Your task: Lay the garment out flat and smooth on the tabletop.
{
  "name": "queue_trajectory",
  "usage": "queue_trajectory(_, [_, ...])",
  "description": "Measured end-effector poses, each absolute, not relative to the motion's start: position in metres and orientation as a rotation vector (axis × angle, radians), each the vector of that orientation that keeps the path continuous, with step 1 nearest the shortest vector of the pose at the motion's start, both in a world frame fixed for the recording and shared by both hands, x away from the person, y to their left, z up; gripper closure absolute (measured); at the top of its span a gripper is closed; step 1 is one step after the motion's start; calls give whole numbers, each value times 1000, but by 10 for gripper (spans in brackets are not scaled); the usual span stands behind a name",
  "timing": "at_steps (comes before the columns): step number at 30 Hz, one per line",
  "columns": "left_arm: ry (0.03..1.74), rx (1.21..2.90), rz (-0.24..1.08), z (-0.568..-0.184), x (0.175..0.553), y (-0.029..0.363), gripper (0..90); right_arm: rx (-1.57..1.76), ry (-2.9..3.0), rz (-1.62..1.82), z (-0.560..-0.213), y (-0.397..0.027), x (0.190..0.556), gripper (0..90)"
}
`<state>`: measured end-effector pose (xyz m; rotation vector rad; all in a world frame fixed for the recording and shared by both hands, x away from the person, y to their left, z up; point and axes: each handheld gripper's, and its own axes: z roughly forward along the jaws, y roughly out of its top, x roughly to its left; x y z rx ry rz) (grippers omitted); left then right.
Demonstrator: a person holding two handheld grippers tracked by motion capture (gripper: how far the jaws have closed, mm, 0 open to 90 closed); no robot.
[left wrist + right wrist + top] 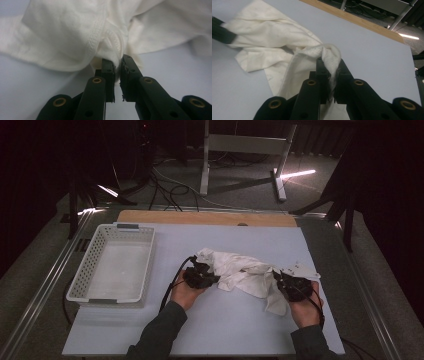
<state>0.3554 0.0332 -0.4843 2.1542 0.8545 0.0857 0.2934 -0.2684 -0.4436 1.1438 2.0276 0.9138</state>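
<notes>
- My left gripper [117, 65]: jaws pinching the white garment [240, 270] at a stitched hem, for spreading.
- My right gripper [331, 65]: jaws clamped on its opposite bunched edge.
- White basket [85, 287]: beside, awaiting it.

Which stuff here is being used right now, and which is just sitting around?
In use:
white cloth
left gripper, pinching the cloth
right gripper, pinching the cloth

Sitting around:
white basket, left of the cloth
wooden board, along the mat's far edge
</notes>
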Motion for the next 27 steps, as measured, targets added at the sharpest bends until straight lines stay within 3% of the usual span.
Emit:
queue_trajectory(9, [685, 2138, -24, -453, 317, 27, 832, 1139, 2014, 915, -443, -270, 297, 842])
queue_trajectory(17, [543, 2113, -235, -439, 296, 17, 832, 1120, 2018, 919, -441, -268, 302, 842])
queue_trajectory(27, [793, 1985, -189, -452, 329, 59, 829, 1124, 2029, 911, -448, -270, 299, 841])
